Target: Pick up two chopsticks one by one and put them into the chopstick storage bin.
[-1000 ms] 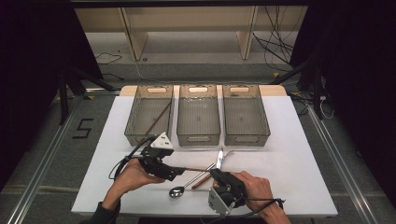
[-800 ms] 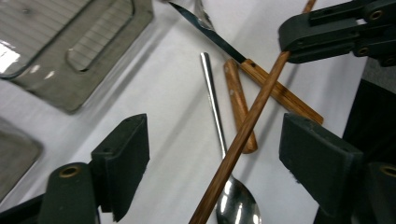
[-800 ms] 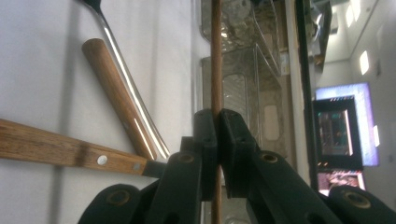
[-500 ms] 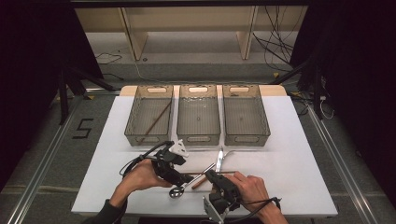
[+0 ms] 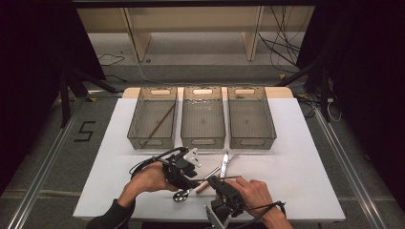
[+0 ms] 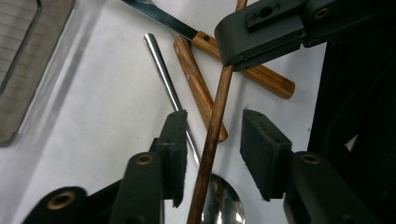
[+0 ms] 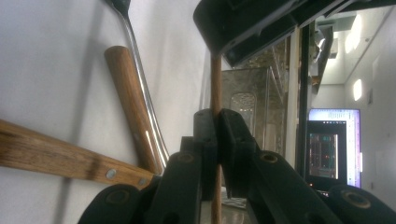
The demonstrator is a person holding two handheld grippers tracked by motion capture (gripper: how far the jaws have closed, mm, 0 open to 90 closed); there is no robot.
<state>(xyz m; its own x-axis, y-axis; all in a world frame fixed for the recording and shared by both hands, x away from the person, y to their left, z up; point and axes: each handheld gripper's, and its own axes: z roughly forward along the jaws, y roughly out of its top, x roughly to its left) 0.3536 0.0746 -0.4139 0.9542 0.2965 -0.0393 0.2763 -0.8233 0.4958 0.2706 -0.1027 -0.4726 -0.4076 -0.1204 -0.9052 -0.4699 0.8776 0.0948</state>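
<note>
My right tongs (image 7: pixel 215 126) clamp chopstick (image 6: pixel 212 135) just above surface (image 5: pixel 296 157), left tongs (image 6: pixel 212 140) closing w/ it between pads, not yet gripping; one stick already in left bin (image 5: pixel 154 121), knives, spoon unsorted.

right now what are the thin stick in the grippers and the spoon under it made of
Thin stick: looks like wood, dark brown with a fine lengthwise grain, smooth finish. Spoon: looks like polished metal, probably steel, mirror-bright with sharp highlights.
</note>
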